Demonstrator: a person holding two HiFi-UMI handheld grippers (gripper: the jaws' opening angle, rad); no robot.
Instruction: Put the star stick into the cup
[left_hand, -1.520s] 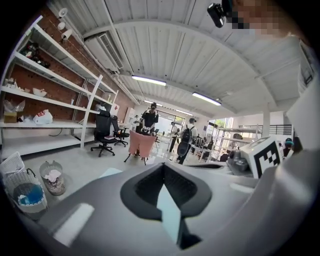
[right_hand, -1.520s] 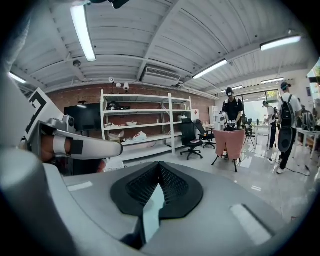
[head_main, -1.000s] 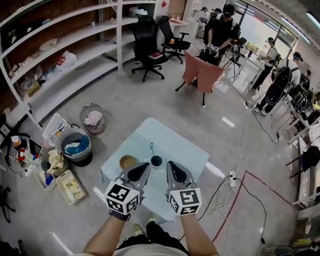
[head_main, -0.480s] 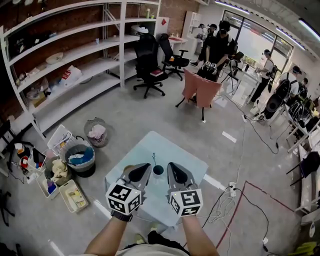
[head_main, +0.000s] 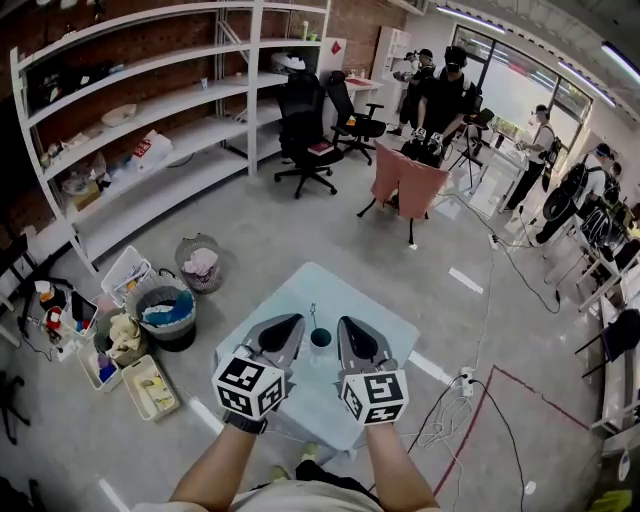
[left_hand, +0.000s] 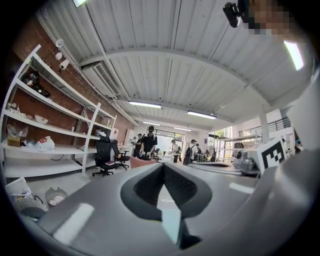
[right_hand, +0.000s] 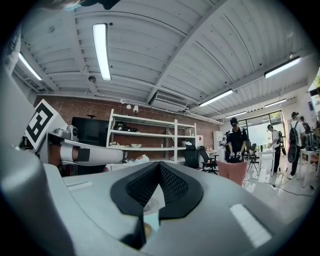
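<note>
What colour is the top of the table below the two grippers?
The table is pale blue; the head view shows it best.

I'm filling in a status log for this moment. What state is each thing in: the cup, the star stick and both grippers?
Cup: upright, holds the stick.
Star stick: stands up out of the cup, held by neither gripper.
Left gripper: jaws shut, nothing between them.
Right gripper: jaws shut, nothing between them.

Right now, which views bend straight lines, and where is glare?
Head view: shelves bow at the edges, light even, no glare. Left gripper view: strong fisheye, black corners, lamps bright. Right gripper view: beams curve, long lamp glares.
</note>
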